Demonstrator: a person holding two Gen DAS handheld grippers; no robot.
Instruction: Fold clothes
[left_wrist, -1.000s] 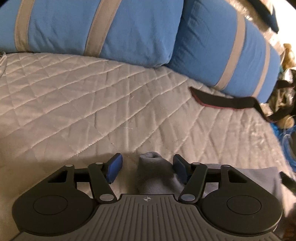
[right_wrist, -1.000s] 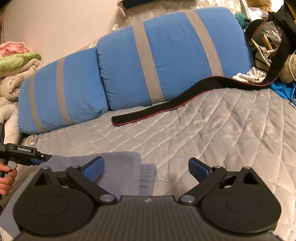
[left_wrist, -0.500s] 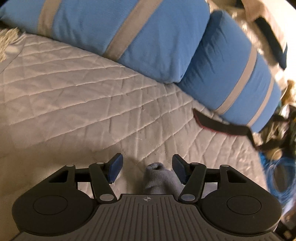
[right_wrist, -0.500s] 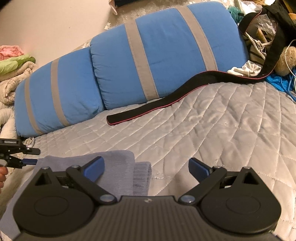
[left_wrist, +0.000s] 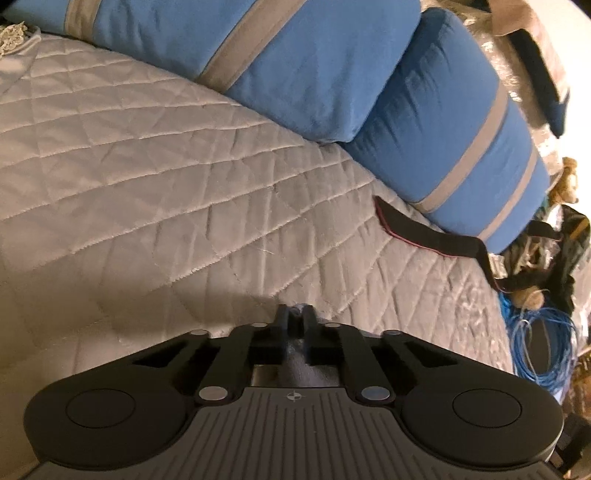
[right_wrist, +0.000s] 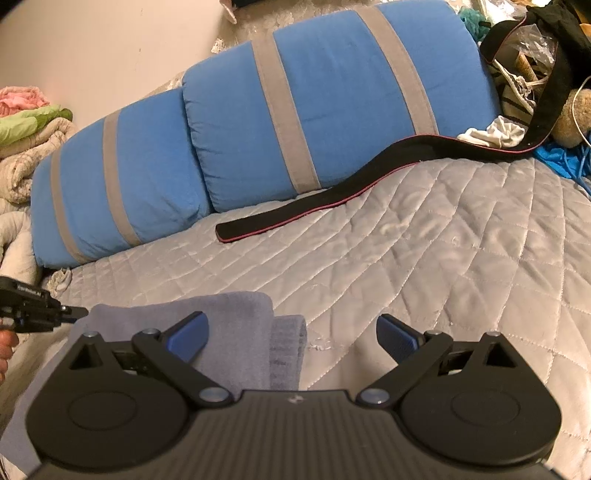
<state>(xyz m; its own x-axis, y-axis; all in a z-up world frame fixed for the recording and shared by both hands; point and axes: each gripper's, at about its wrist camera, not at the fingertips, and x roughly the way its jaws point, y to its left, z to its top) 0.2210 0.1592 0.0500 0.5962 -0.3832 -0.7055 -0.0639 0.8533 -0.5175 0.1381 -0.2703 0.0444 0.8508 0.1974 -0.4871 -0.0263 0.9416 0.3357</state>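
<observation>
Since the earlier frame the left tool (left_wrist: 295, 314) has been clamped on a corner of the grey garment (right_wrist: 221, 332). Right tool (right_wrist: 291, 334) is held apart, empty, over the garment at 6 o'clock on the quilted bed (right_wrist: 424, 240). Step judged: fold begun; next, the corner likely carried across. Only the right view shows the garment's spread.
</observation>
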